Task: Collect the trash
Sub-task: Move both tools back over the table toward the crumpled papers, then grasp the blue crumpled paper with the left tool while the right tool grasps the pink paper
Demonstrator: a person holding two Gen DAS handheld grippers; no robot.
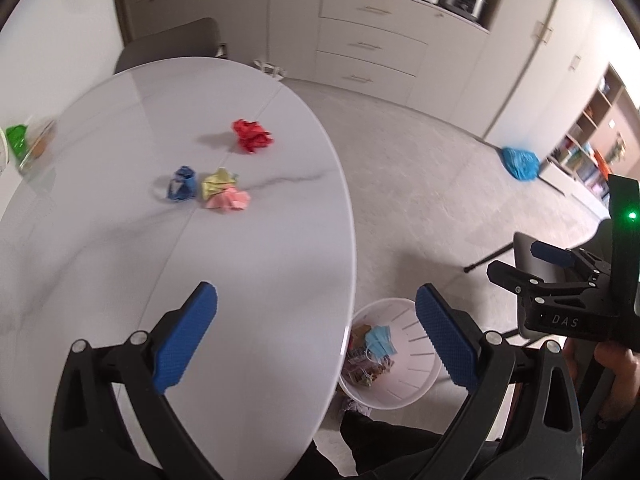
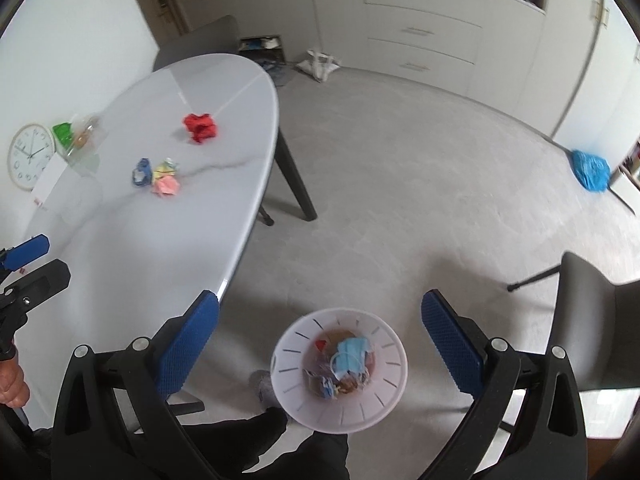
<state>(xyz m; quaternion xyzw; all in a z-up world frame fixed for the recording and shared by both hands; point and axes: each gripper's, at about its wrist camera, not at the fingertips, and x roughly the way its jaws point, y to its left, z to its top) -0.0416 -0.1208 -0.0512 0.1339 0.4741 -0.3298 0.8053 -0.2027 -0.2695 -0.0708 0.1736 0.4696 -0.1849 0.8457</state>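
Observation:
Crumpled paper balls lie on the white oval table [image 1: 120, 280]: a red one [image 1: 253, 135] [image 2: 201, 127], a blue one [image 1: 182, 184] [image 2: 141, 172], a yellow one [image 1: 217, 182] [image 2: 165, 168] and a pink one [image 1: 229, 200] [image 2: 166, 186], the last three close together. A white slotted bin [image 1: 404, 376] [image 2: 384, 392] stands on the floor beside the table, holding a blue face mask [image 2: 354, 354] and other trash. My left gripper [image 1: 316, 336] is open and empty above the table's near edge. My right gripper [image 2: 320, 348] is open and empty above the bin.
A glass jar with a green lid [image 1: 28, 146] [image 2: 76, 136] and a wall clock [image 2: 30, 156] sit at the table's left side. Grey chairs stand behind the table [image 1: 172, 44] and at right [image 2: 600, 320]. A blue bag [image 2: 591, 170] lies on the floor by the cabinets.

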